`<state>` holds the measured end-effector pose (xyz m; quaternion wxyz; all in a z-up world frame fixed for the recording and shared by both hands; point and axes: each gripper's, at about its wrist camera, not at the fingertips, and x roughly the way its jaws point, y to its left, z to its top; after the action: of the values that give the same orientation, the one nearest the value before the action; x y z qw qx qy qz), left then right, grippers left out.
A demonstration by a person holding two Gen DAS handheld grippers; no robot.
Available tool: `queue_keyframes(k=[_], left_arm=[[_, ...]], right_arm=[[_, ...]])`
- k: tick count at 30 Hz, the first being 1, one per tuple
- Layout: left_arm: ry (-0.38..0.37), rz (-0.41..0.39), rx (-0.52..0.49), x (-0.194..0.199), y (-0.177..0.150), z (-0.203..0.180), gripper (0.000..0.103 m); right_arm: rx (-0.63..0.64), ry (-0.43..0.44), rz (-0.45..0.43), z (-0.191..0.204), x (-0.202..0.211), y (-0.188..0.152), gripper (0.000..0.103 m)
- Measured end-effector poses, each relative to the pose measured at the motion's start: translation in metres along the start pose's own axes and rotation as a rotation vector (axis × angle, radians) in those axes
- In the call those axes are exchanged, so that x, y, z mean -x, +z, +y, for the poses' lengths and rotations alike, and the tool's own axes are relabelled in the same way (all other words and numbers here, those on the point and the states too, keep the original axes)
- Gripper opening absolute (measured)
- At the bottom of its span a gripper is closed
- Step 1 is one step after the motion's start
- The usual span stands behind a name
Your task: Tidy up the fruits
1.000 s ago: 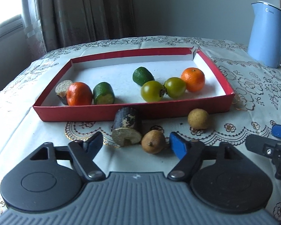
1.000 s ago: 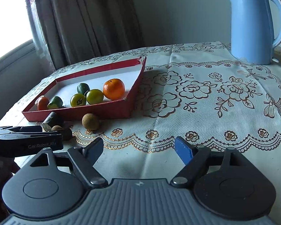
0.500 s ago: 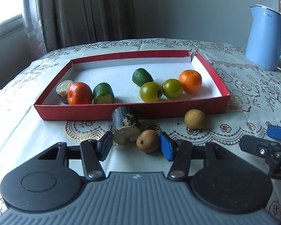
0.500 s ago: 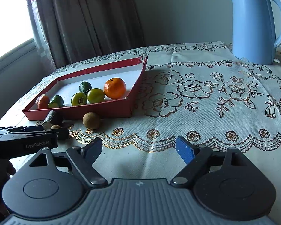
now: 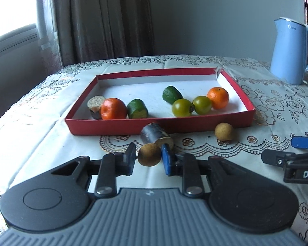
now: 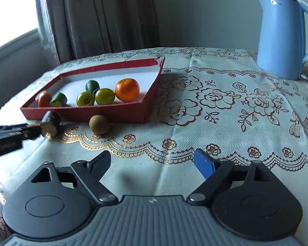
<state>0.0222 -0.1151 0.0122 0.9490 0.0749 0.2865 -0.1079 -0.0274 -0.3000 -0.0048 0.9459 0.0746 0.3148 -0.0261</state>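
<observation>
My left gripper [image 5: 148,155] is shut on a small round brown fruit [image 5: 149,152], held just in front of the red tray [image 5: 133,128]. A dark cut cylinder piece [image 5: 155,135] lies right behind it, against the tray's front wall. A second brown fruit [image 5: 224,131] sits on the cloth to the right. Inside the tray are an orange [image 5: 218,98], two green tomatoes [image 5: 182,107], green cut pieces and a red-orange fruit [image 5: 113,108]. My right gripper [image 6: 152,162] hovers over bare cloth, its jaws opening with nothing between them.
A blue kettle [image 6: 285,37] stands at the back right of the table. The lace tablecloth [image 6: 215,106] covers the whole top. Curtains and a window lie beyond the far left edge. The right gripper's blue finger [image 5: 303,142] shows at the left view's right edge.
The left jaws closed from wide apart onto the small brown fruit, and the left gripper drew back and rose a little. The right jaws spread slightly wider.
</observation>
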Motion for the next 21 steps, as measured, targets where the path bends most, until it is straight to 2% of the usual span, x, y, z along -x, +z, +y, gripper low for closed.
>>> queue_keyframes(k=[7, 8, 10, 16, 21], left_arm=[[-0.026, -0.03, 0.033, 0.012, -0.004, 0.022, 0.024], [-0.04, -0.037, 0.045, 0.013, -0.004, 0.027, 0.024], [-0.056, -0.063, 0.059, 0.018, -0.007, 0.038, 0.024], [-0.094, -0.194, 0.024, 0.038, -0.018, 0.058, 0.024], [-0.093, -0.226, 0.001, 0.043, -0.015, 0.063, 0.024]], right_arm=[[0.084, -0.067, 0.025, 0.015, -0.005, -0.001, 0.089], [0.09, -0.083, 0.026, 0.016, -0.005, -0.001, 0.098], [0.086, -0.113, 0.034, 0.017, -0.006, -0.001, 0.101], [0.079, -0.108, 0.037, 0.015, -0.005, -0.001, 0.101], [0.079, -0.108, 0.037, 0.015, -0.005, -0.001, 0.101]])
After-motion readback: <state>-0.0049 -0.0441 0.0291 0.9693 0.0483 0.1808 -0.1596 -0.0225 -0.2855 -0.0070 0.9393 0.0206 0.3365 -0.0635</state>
